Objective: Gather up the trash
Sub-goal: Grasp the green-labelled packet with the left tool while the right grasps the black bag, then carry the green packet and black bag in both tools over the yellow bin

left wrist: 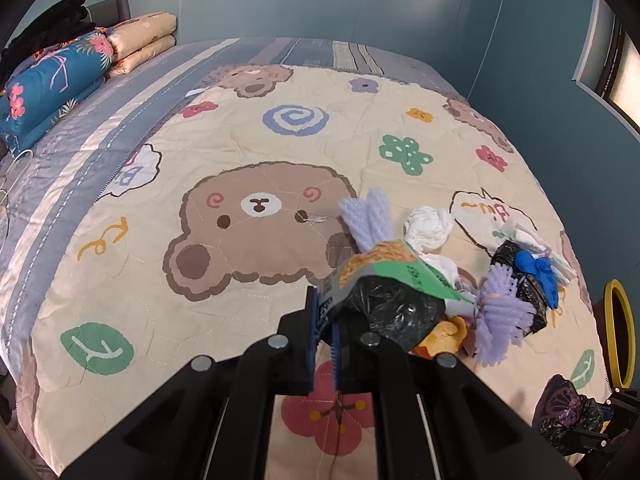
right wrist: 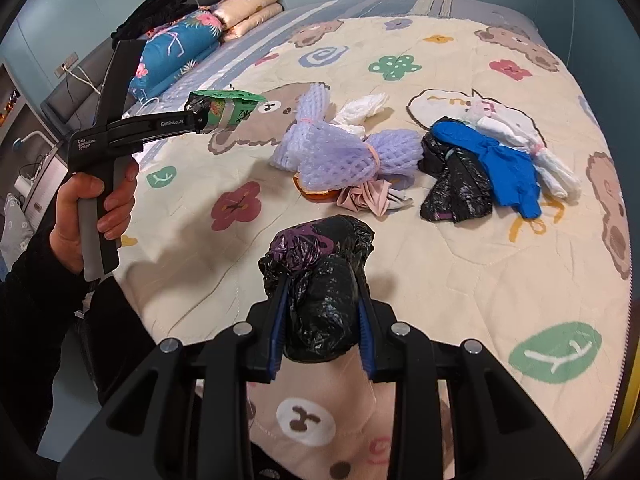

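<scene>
My left gripper (left wrist: 325,322) is shut on a green snack wrapper (left wrist: 384,276) with black plastic crumpled in it, held above the bed; it also shows in the right wrist view (right wrist: 224,110). My right gripper (right wrist: 322,330) is shut on a balled black plastic bag (right wrist: 320,280), held over the bear quilt (right wrist: 460,280). On the quilt lie purple foam nets (right wrist: 340,152), a white tissue wad (right wrist: 366,110), a pink scrap (right wrist: 366,196), an orange peel (right wrist: 316,194), a black bag (right wrist: 452,180), a blue glove (right wrist: 508,168) and white wrapping (right wrist: 536,148).
Folded blankets and pillows (right wrist: 180,48) are stacked at the head of the bed. A yellow-rimmed bin (left wrist: 622,332) stands off the bed's right edge. Blue walls surround the bed. A nightstand with cables (right wrist: 36,168) is at far left.
</scene>
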Motion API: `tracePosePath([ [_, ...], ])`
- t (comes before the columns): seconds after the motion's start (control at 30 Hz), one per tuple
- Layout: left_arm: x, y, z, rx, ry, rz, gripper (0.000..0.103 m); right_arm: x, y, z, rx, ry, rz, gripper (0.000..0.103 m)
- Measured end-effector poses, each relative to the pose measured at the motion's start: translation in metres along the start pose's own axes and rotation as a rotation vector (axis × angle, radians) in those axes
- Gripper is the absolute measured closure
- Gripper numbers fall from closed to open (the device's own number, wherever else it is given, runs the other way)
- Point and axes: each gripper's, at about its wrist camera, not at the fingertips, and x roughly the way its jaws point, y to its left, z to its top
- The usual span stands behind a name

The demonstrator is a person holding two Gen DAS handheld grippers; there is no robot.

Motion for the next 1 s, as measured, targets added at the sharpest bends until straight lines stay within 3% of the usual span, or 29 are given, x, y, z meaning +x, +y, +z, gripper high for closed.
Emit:
tracePosePath([
  [0.4, -0.036, -0.03, 0.004, 0.022, -0.043, -0.051, 0.098, -0.052, -0.014, -0.016, 0.029, -0.095, -0.025, 0.074],
  [1.0, -0.049, -0.122, -0.008, 0.123, -0.015, -0.171, 0.098, -0.108, -0.068, -0.05, 0.143, -0.192, -0.077, 0.074],
])
